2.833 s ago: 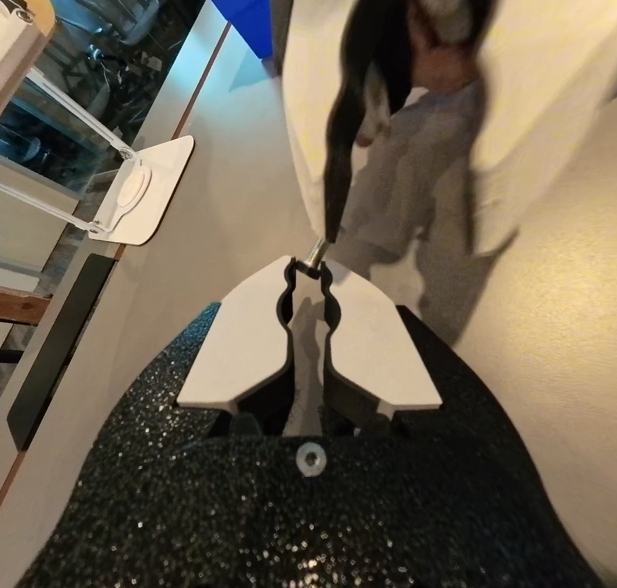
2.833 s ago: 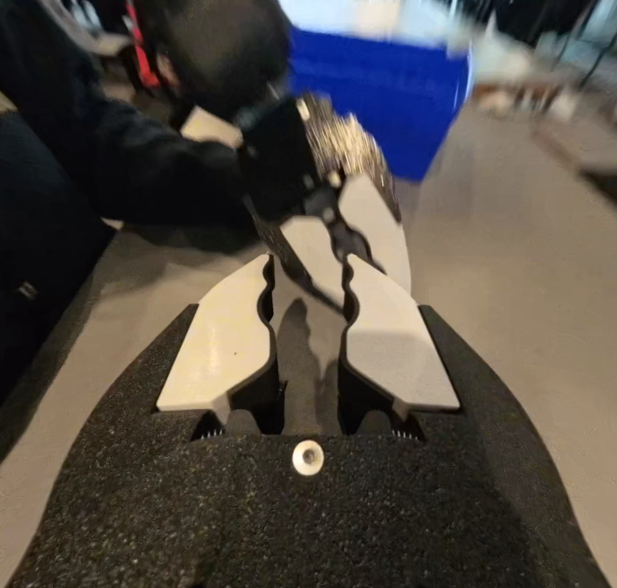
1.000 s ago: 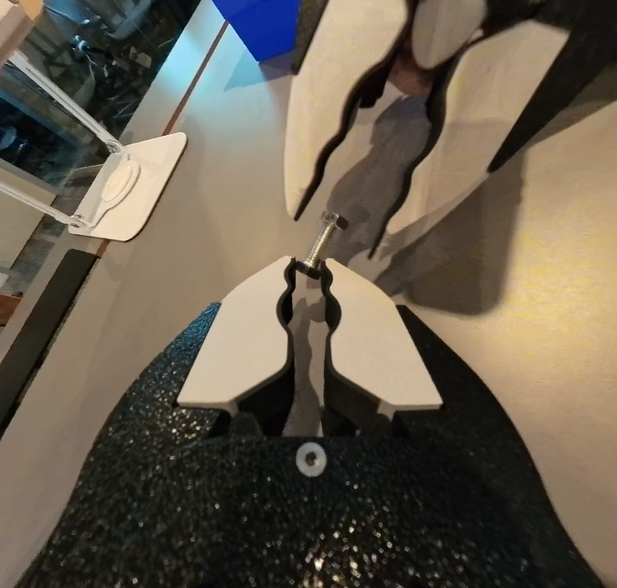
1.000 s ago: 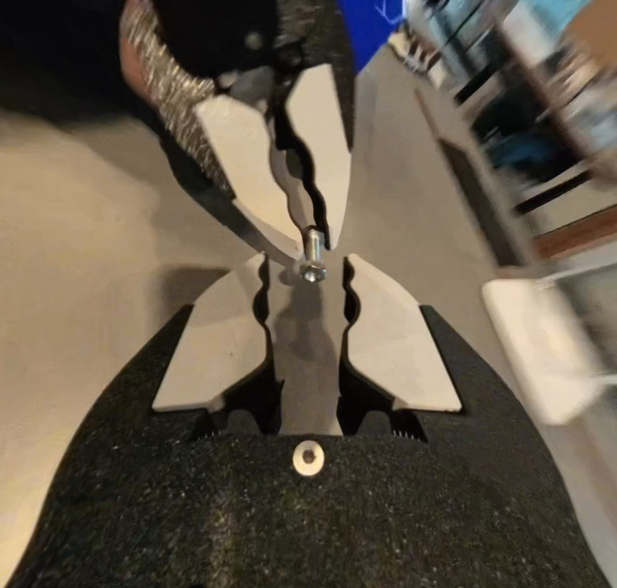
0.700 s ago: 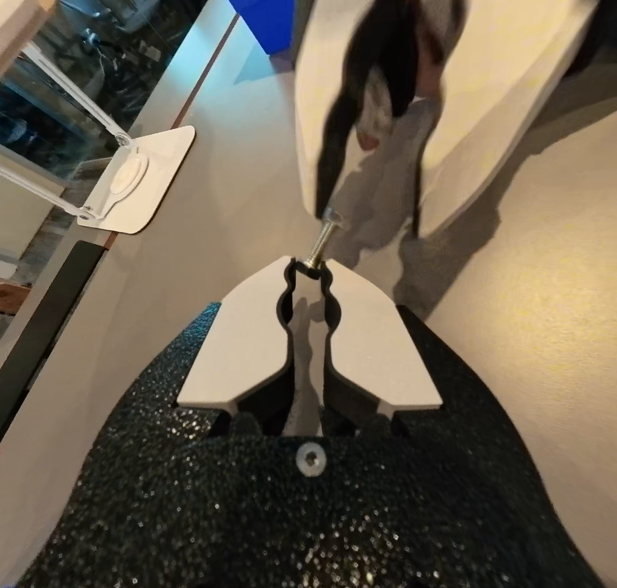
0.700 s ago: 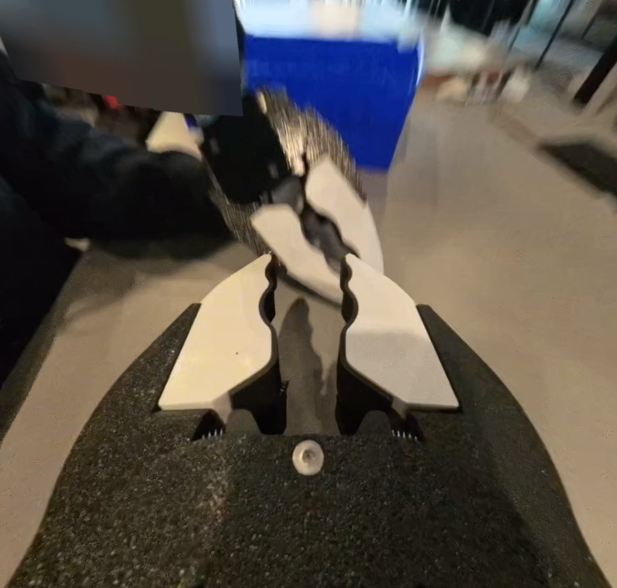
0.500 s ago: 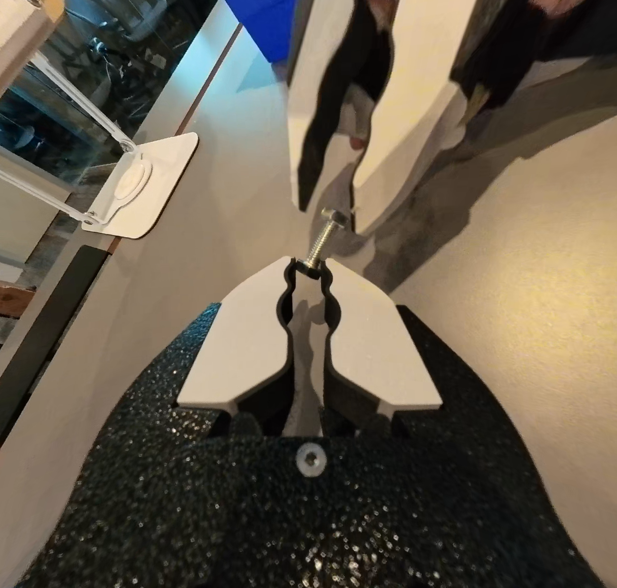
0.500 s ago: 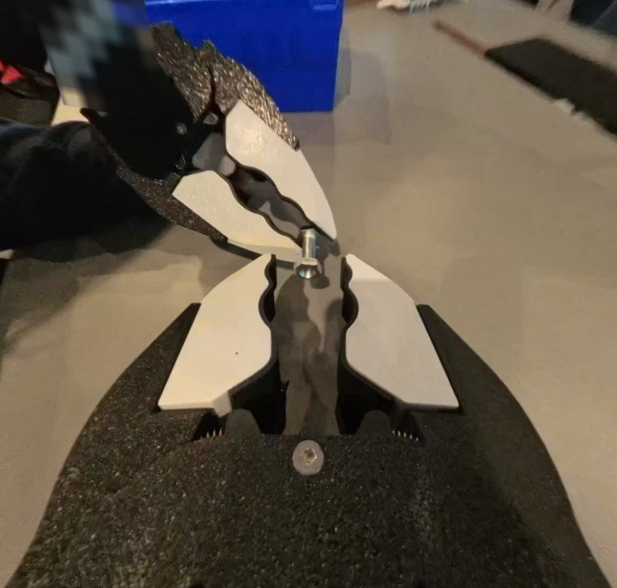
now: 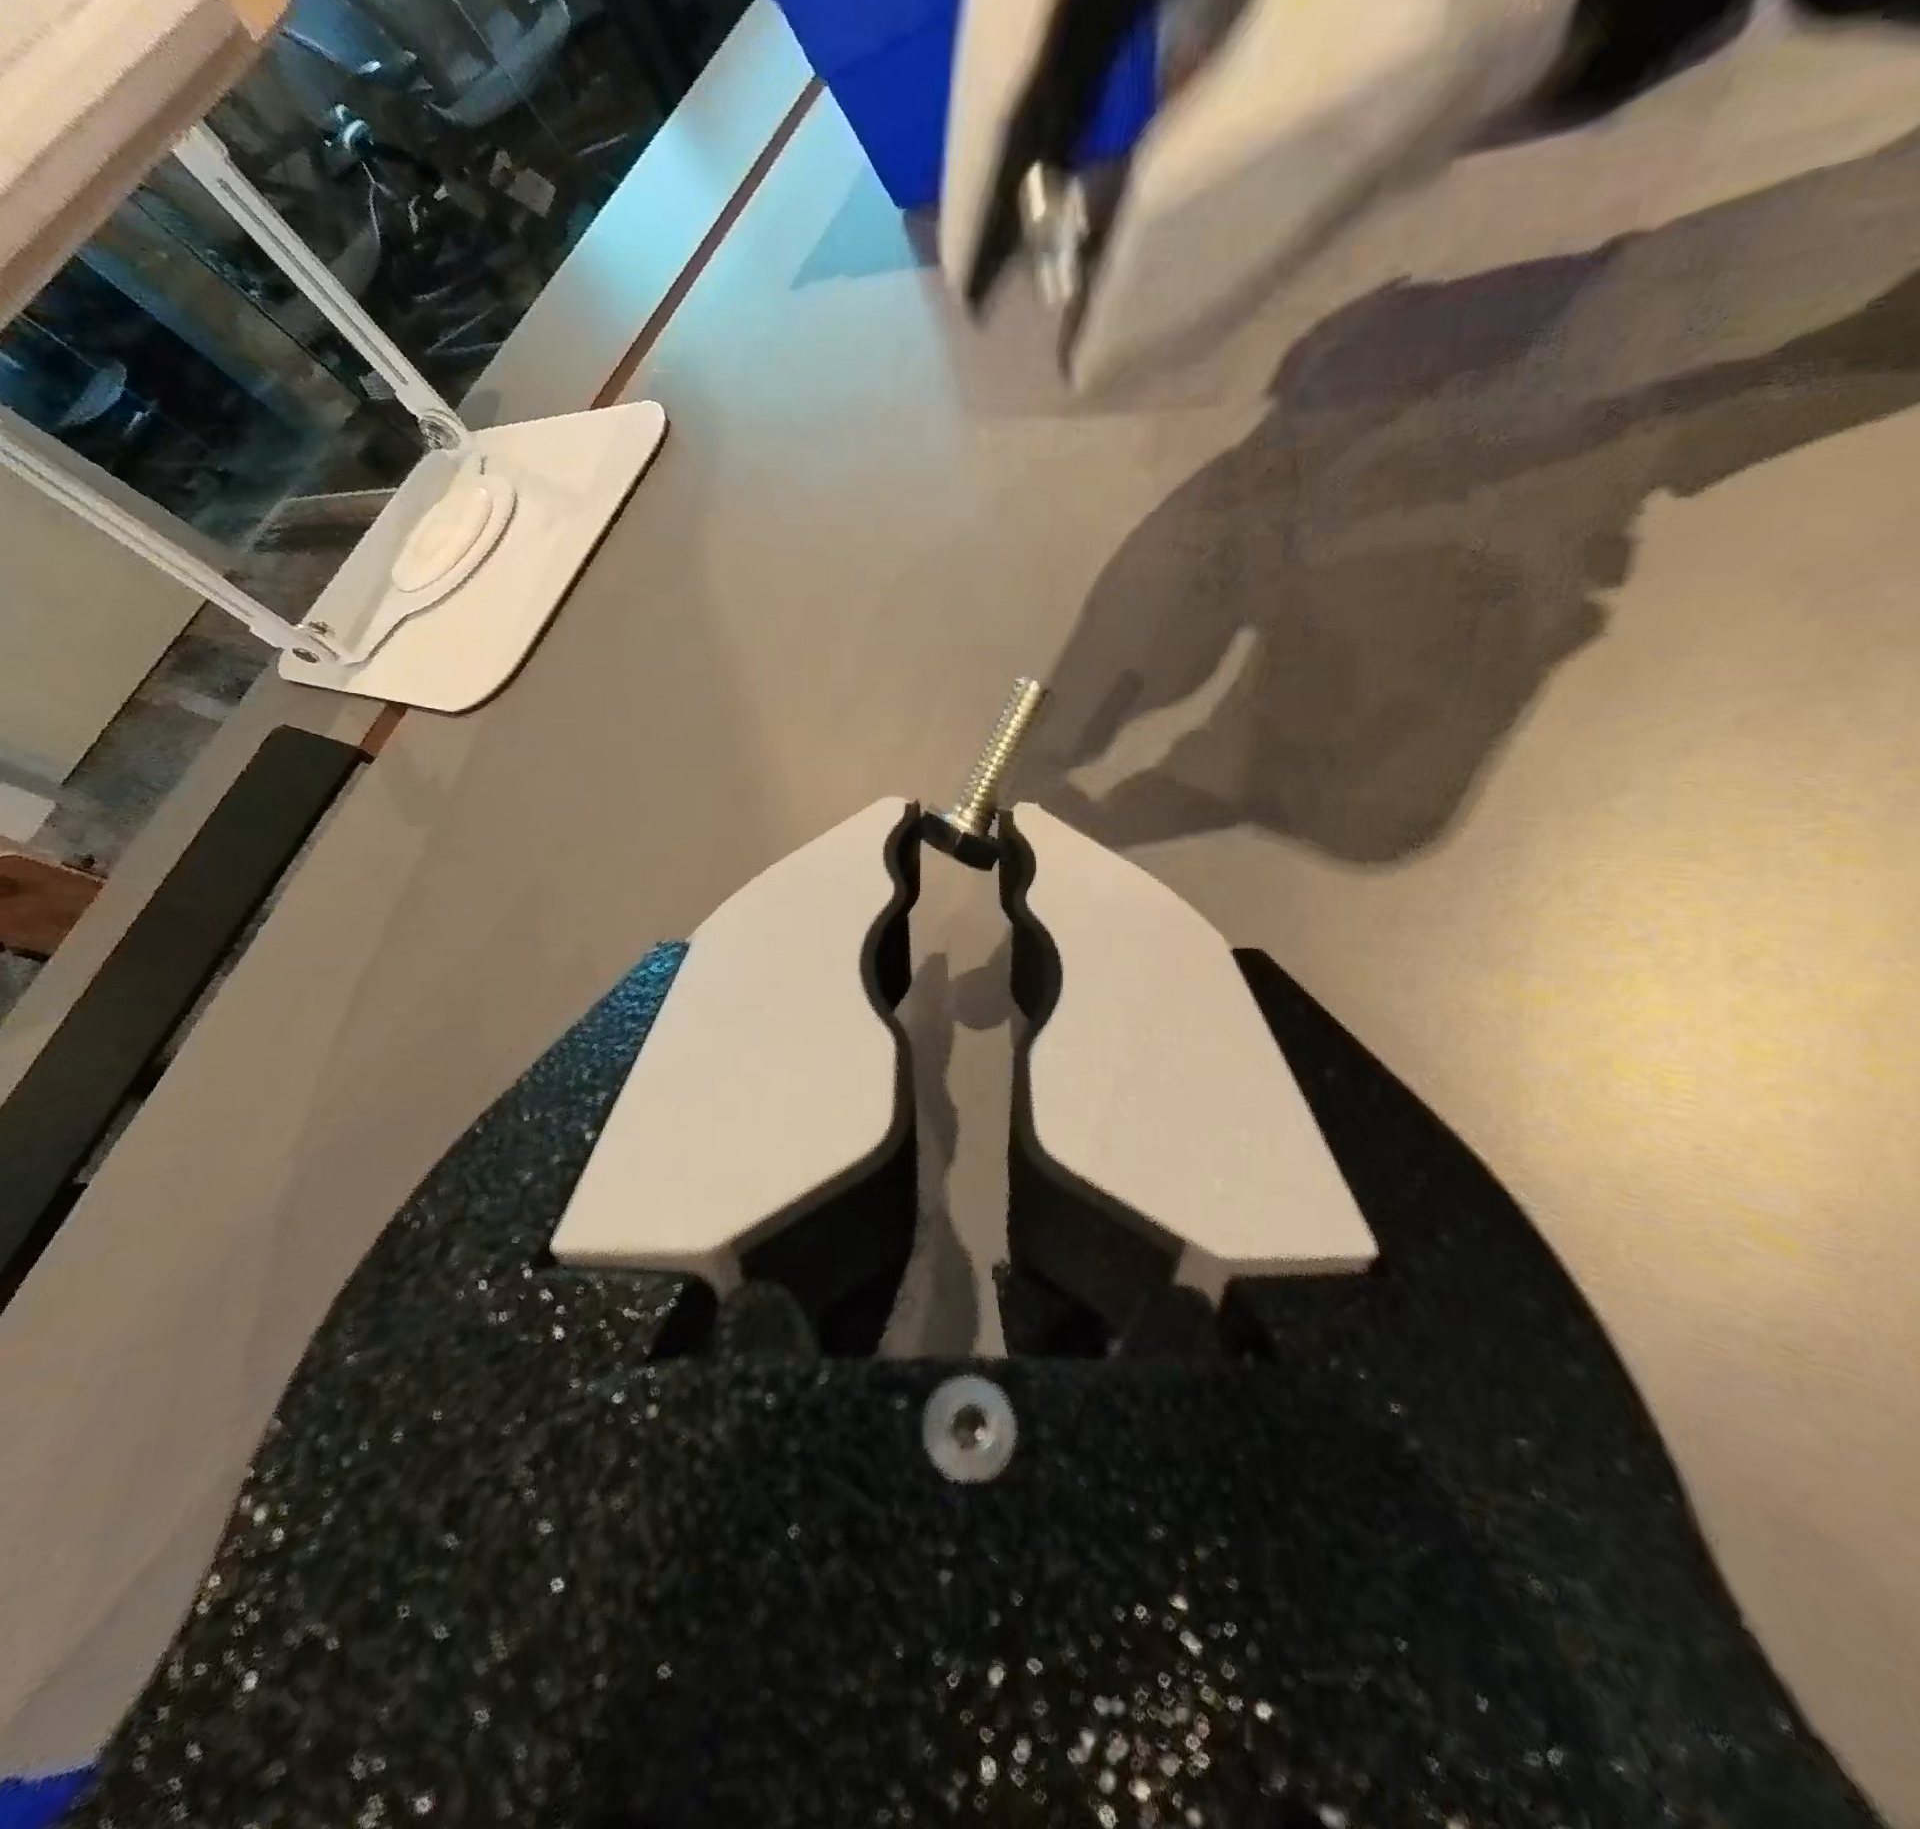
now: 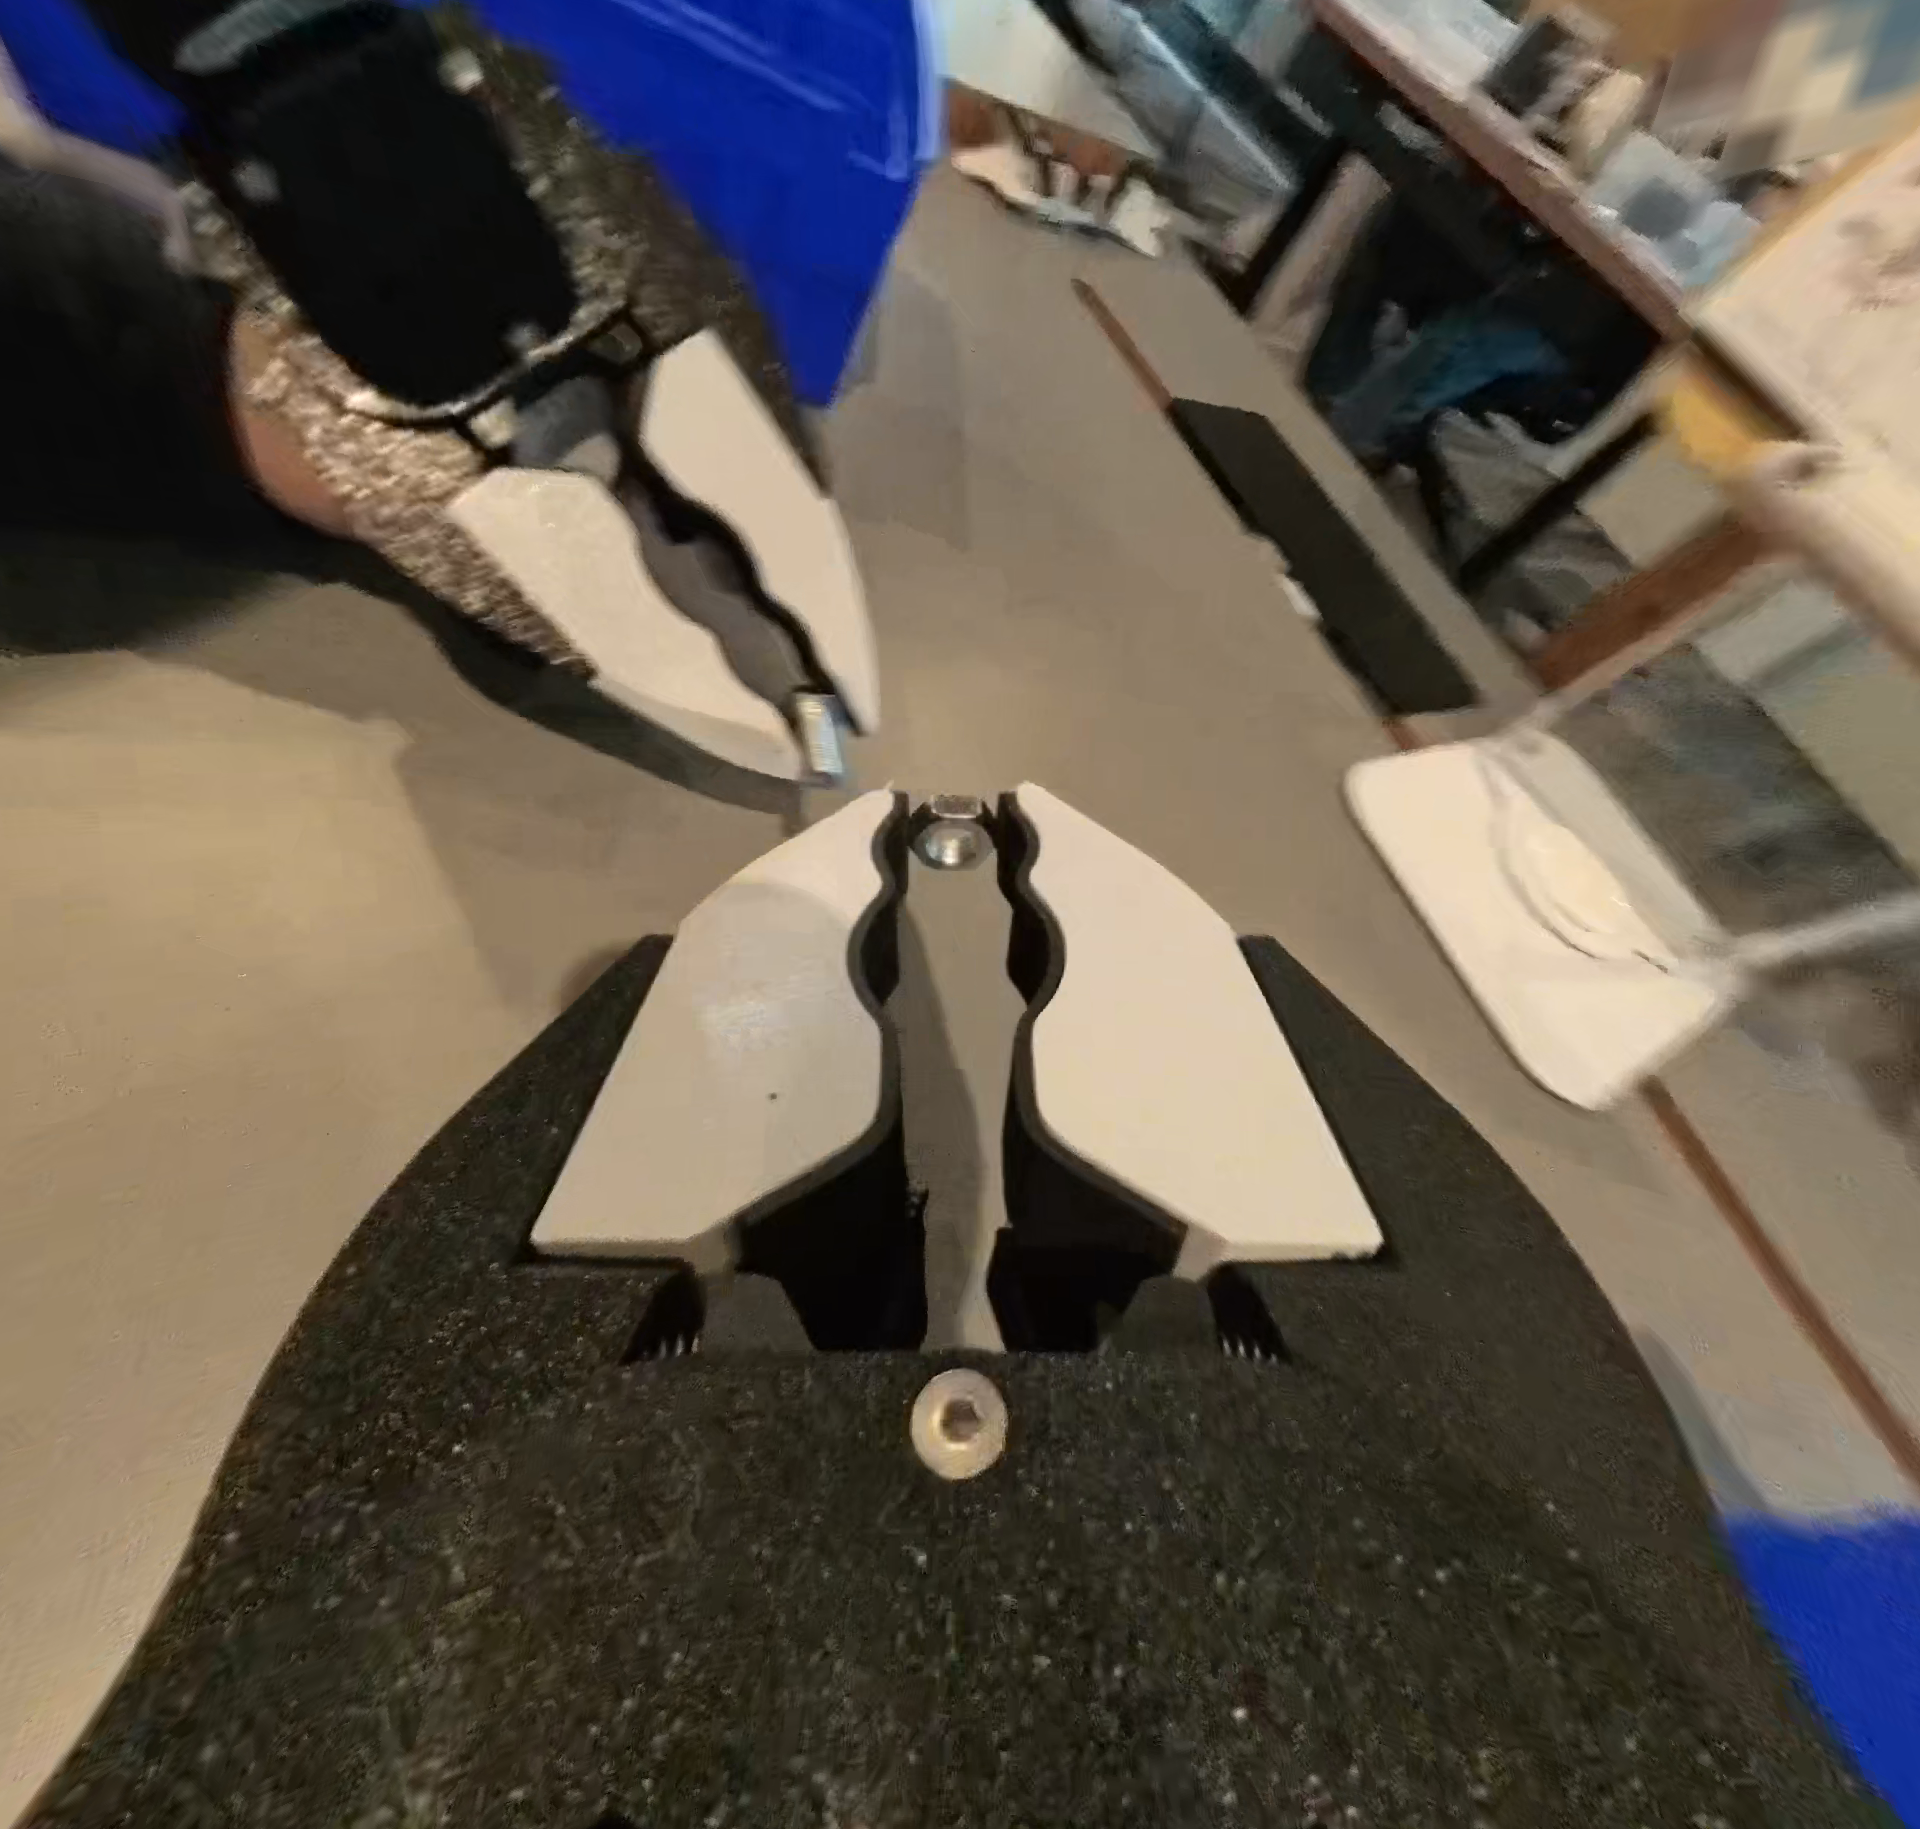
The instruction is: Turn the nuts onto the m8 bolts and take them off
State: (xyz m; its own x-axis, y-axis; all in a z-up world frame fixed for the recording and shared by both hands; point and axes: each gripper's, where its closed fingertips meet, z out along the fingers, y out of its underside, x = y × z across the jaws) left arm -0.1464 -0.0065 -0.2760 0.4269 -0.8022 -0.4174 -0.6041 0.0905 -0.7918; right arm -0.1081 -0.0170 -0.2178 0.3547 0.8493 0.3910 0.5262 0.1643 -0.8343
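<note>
Half a second ago the nut sat on the tip of the bolt; now it is off, and the right gripper (image 10: 954, 805) has pulled away with it. Its fingertips are clenched on the silver nut (image 10: 948, 832), well apart from the thread.

The left gripper (image 9: 961, 815) grasps the bolt (image 9: 995, 753) by its hexagonal head, so the threaded shaft points forward, free above the grey table (image 9: 1558, 1052). I think this hold keeps the bolt from turning while the other gripper works on the nut.

From the left wrist the right gripper is blurred by motion, and the nut there is only a bright smear. Other bolts or nuts are not visible.
</note>
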